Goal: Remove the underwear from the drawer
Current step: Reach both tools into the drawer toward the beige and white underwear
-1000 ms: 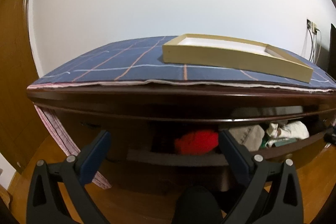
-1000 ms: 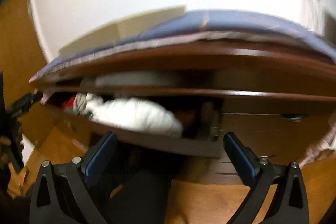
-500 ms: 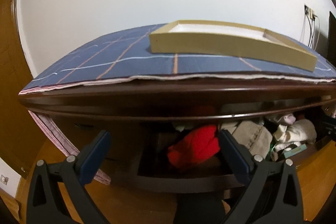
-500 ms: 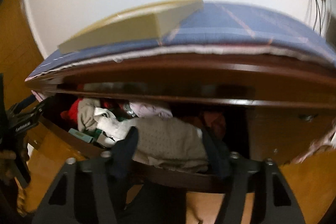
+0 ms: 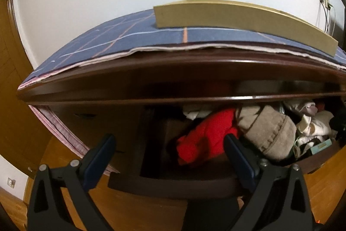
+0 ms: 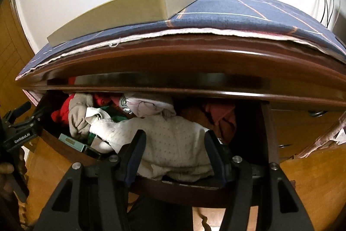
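Observation:
The dark wooden drawer [image 6: 186, 189] stands pulled out, stuffed with clothes. A bulky white dotted garment [image 6: 173, 144] lies at its front, and my right gripper [image 6: 175, 144] is half shut on it, one pad pressed into the cloth on each side. Behind it lie a pale pink piece [image 6: 147, 105], a beige garment [image 6: 77, 116] and red cloth [image 6: 57, 115]. In the left wrist view my left gripper [image 5: 167, 142] is wide open at the drawer's [image 5: 173, 183] left end. Its right finger stands just in front of a red garment [image 5: 205, 140], with nothing held.
A blue checked cloth [image 5: 129, 36] covers the dresser top, and a flat beige box [image 5: 227, 14] lies on it. The top's edge overhangs the drawer. A teal box [image 6: 71, 142] sits by the drawer front. Wooden floor lies below, wall cables [image 5: 326, 16] at right.
Both grippers have moved closer to the drawer and tipped down. The right jaws went from wide open to half shut around the white dotted garment. The left jaws stayed wide.

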Motion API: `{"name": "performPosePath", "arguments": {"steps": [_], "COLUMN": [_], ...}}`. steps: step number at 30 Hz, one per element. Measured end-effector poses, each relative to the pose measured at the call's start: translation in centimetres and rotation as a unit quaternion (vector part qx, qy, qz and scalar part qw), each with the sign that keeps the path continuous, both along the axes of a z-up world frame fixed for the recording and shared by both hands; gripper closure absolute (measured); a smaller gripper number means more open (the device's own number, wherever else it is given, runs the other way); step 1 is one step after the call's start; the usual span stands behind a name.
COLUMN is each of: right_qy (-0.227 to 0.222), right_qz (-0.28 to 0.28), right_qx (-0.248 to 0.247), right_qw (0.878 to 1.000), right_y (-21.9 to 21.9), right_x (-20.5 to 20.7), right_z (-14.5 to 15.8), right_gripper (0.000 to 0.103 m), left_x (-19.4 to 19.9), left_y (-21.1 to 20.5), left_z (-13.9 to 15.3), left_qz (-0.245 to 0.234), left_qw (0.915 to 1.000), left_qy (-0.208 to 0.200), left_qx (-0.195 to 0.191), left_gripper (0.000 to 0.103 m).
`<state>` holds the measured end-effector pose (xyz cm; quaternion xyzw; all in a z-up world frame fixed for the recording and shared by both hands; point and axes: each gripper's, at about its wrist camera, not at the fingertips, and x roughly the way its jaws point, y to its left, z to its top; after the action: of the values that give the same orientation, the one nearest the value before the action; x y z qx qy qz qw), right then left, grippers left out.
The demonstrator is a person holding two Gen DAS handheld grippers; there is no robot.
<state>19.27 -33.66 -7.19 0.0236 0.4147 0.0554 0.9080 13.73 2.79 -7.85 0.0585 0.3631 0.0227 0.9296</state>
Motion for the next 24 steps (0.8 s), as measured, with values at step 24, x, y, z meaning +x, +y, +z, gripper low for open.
{"name": "performPosePath", "arguments": {"steps": [24], "right_qy": [0.024], "right_qz": [-0.017], "right_qx": [-0.001], "right_qw": [1.000], "right_y": [0.7], "right_x": [-1.3], "right_z": [-0.4], "right_gripper": [0.035], "left_x": [-3.0], "left_y": [0.4], "left_z": [-1.0], "left_qz": [-0.017], "left_qw": [0.9977], "left_qy": [0.059], "left_qx": [-0.029], "left_gripper": [0.001]}}
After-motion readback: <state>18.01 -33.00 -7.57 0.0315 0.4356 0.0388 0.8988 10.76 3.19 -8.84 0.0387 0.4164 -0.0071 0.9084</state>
